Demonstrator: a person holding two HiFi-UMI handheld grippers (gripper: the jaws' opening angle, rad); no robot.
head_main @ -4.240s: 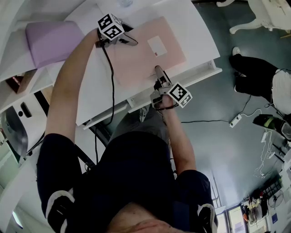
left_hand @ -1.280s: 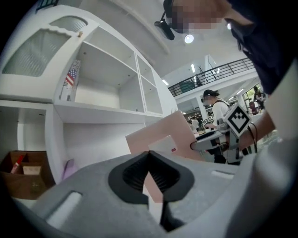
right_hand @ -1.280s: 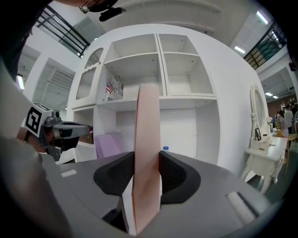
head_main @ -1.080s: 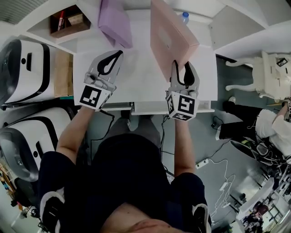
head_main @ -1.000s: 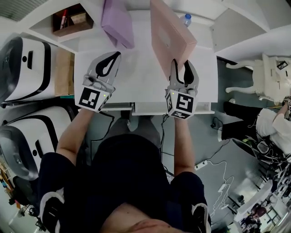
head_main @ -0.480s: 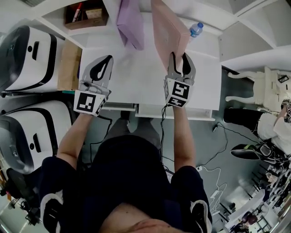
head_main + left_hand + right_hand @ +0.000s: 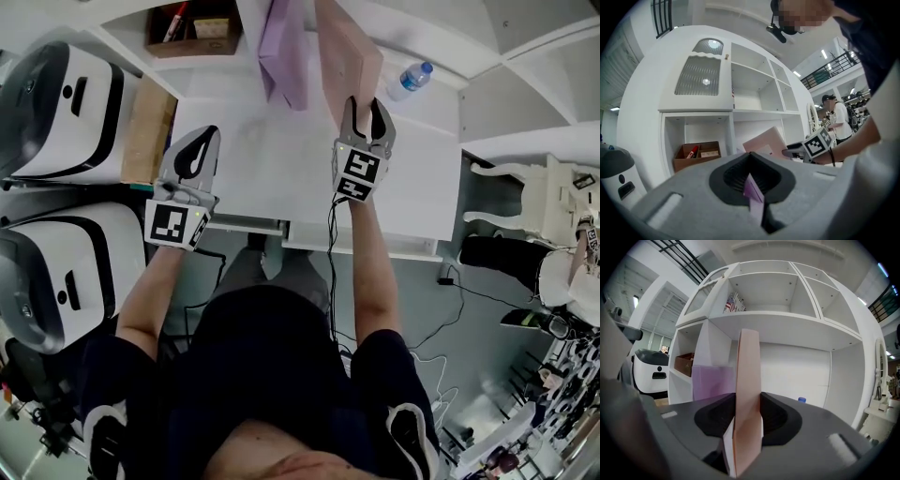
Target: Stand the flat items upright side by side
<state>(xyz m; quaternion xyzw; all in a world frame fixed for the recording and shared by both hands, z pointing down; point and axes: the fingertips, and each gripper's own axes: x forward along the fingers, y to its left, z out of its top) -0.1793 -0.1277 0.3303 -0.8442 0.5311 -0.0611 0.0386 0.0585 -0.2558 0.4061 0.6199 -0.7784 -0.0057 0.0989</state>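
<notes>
The right tool (image 7: pixel 364 103) is clamped on the near edge of the pink flat item (image 7: pixel 347 47), which stands upright above the bench (image 7: pixel 272 159), just beside the purple flat item (image 7: pixel 284 52). The left tool (image 7: pixel 207 135) is closed and empty. The pink item looks stiff, light and tippy, so an edge grip suits it.

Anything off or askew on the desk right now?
Nothing spilled or damaged. The pink flat item is on edge, clamped in the right gripper. The purple flat item stands beside it and looks slightly tilted in the head view, possibly just lens distortion. A water bottle sits on the desk near the pink item.
</notes>
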